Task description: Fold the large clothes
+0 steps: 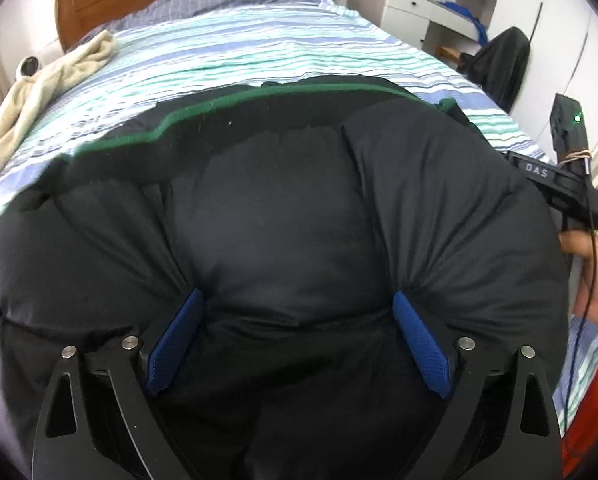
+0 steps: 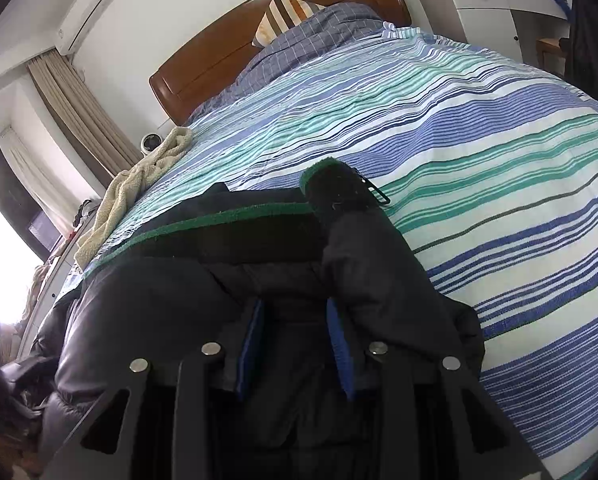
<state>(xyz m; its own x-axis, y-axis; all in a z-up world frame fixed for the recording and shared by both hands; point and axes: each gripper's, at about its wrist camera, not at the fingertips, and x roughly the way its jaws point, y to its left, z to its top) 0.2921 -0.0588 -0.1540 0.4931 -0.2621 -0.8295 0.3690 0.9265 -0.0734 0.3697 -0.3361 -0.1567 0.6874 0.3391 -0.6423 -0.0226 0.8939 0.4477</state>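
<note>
A black puffy jacket (image 1: 279,208) with a green-trimmed hem (image 1: 219,106) lies on the striped bed cover (image 1: 259,52). My left gripper (image 1: 299,300) is shut on a thick bulge of it, with both blue pads (image 1: 419,344) sunk into the padding and creases fanning out from them. In the right wrist view the jacket (image 2: 147,300) fills the lower left, and a sleeve with a green cuff (image 2: 331,184) reaches up over the bed cover (image 2: 479,140). My right gripper (image 2: 295,316) is narrowly shut on a dark fold of the jacket beside that sleeve.
A cream towel (image 1: 39,88) lies at the bed's left edge near the wooden headboard (image 1: 111,4). White drawers (image 1: 411,4) and a dark draped chair (image 1: 499,60) stand beyond the bed's right side. A hand (image 1: 591,288) holds the right tool's black housing (image 1: 571,188).
</note>
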